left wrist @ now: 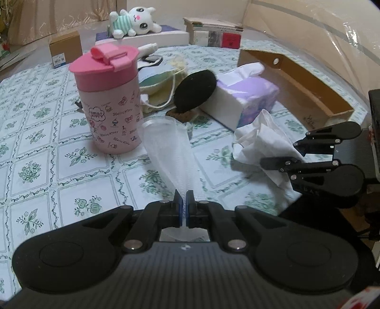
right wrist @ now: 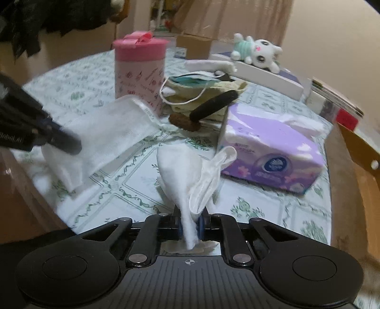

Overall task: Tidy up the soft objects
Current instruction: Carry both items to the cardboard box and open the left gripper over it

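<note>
Looking through the left wrist view first, we see our left gripper (left wrist: 182, 202) with its fingers pressed together on a thin, sheer white cloth (left wrist: 171, 152), which rises from the pinch toward the pink cup (left wrist: 109, 99) and hangs clear of the counter (left wrist: 35, 142). To the right, our right gripper (left wrist: 285, 152) sits against a crumpled white tissue (left wrist: 258, 142). We judge the organizing to be at an early stage: a loose heap of a face mask (left wrist: 152, 78), a yellowish cloth and a round black pad (left wrist: 196, 91) lies unsorted behind the cup, beside the purple tissue pack (left wrist: 247, 99). A plush cat (left wrist: 135, 21) lies on a flat white box at the far edge. An open cardboard box (left wrist: 296, 78) stands at the right; whether it is the destination we cannot tell.

Turning to the right wrist view, we see the right gripper (right wrist: 190, 223) pinching the bunched tissue (right wrist: 180, 171), with a pale looped piece beside it that we cannot identify. The left gripper (right wrist: 68, 142), blurred, holds the sheer cloth (right wrist: 114, 128) above the counter (right wrist: 261, 204). Nothing looks folded or stacked, so most of the sorting remains.

A cover with green floral squares lies over the counter. Curtains and cream walls close off the room behind, with small cardboard boxes and a stack of books near the far edge.
</note>
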The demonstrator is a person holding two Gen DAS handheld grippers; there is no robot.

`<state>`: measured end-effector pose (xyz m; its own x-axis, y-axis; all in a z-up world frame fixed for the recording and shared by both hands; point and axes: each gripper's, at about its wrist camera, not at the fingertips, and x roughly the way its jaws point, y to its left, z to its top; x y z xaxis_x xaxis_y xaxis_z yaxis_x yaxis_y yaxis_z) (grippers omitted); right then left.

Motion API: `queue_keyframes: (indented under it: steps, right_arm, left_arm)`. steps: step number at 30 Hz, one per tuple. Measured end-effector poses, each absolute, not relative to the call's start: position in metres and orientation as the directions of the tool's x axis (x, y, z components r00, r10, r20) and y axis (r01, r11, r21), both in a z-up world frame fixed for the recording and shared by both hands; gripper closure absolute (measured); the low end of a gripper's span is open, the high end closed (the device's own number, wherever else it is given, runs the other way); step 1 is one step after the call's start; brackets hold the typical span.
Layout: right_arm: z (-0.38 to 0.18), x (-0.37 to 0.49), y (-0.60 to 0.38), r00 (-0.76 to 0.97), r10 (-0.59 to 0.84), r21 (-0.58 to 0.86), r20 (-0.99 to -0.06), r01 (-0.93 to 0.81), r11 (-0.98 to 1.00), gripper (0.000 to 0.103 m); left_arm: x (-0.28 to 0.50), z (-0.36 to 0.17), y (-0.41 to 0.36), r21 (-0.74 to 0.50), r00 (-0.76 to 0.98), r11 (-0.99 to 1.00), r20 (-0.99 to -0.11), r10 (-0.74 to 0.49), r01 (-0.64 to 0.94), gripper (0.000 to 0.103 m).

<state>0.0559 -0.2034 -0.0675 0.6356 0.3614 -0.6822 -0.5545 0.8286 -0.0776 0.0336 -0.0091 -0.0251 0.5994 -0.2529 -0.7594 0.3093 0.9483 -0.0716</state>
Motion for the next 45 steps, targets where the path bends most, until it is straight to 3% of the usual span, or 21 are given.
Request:
queue_keyframes:
  steps: [14, 28, 45]
  right_arm:
    - [-0.010, 0.019, -0.262, 0.735, 0.336, 0.053, -0.589, -0.379, 0.924, 0.091]
    - [0.033, 0.023, -0.389, 0.826, 0.160, 0.108, -0.541, -0.120, 0.987, 0.091]
    - [0.030, 0.096, -0.498, 0.812, 0.062, 0.111, -0.581, 0.003, 0.994, 0.090]
  left_arm:
    - [-0.004, 0.021, -0.038, -0.089, 0.647, 0.922, -0.687, -0.331, 0.377, 0.102]
    - [0.049, 0.058, -0.155, -0.168, 0.632, 0.837, -0.583, -0.510, 0.520, 0.102]
    - [0.132, 0.028, -0.294, -0.196, 0.568, 0.788, -0.594, -0.569, 0.584, 0.102]
